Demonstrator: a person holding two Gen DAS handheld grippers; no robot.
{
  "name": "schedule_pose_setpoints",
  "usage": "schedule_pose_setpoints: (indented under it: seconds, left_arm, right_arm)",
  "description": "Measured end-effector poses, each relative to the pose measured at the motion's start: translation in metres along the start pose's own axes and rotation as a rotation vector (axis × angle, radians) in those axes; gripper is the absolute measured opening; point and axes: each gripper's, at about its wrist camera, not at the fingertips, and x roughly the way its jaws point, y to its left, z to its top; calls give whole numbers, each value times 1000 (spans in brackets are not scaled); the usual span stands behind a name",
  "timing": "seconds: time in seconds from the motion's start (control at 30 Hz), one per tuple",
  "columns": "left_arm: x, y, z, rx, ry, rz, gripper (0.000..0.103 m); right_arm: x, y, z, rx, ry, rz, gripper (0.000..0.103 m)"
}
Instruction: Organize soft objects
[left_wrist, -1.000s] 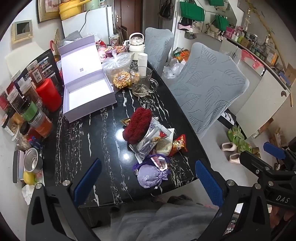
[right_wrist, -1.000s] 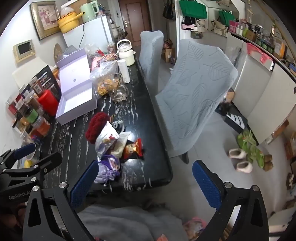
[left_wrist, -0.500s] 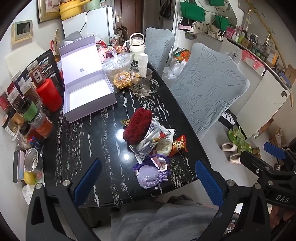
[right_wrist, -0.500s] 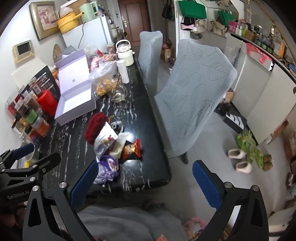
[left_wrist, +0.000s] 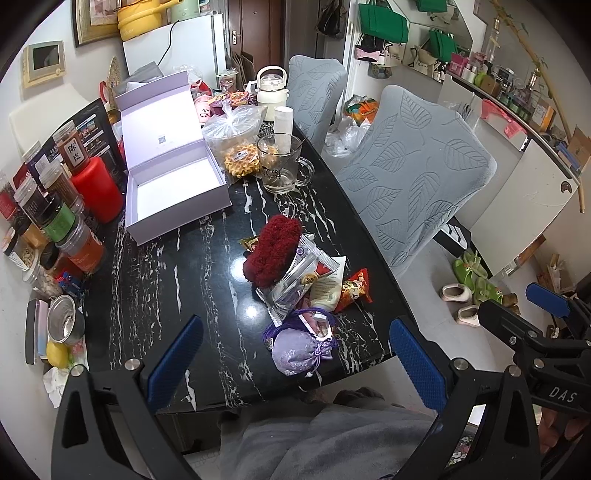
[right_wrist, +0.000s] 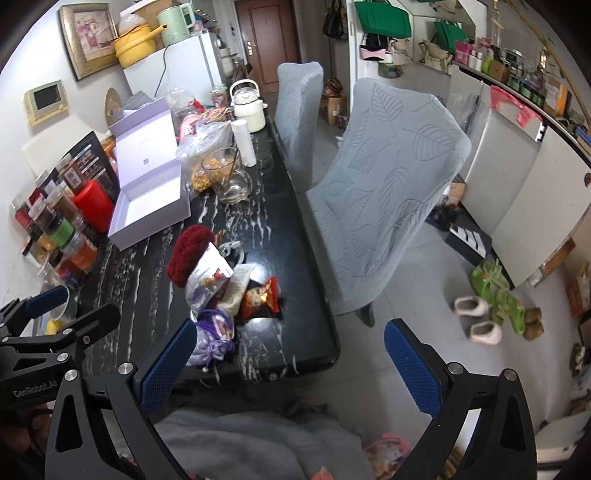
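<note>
Nearest us, left gripper (left_wrist: 291, 354) and right gripper (right_wrist: 288, 362) both hang jaws apart, holding nothing, off the table's (left_wrist: 177, 288) near edge. At 12 o'clock from the left one lies the purple pouch (left_wrist: 301, 345), then snack packets (left_wrist: 306, 277), then the red knit piece (left_wrist: 271, 249). Farther at 11 o'clock the lilac box (left_wrist: 173, 188) sits open and bare. We judge nothing sorted yet; all of it left.

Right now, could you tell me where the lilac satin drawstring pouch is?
In the left wrist view, the lilac satin drawstring pouch lies near the black marble table's front edge, just below the snack packets.
</note>
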Motion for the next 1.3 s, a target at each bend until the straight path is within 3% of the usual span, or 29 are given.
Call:
schedule_pose_setpoints:
  seconds: [1.3]
  left_arm:
    - [3, 1, 7, -5, 10, -10, 103]
  right_arm:
    - [4, 1, 3, 0, 7, -4, 103]
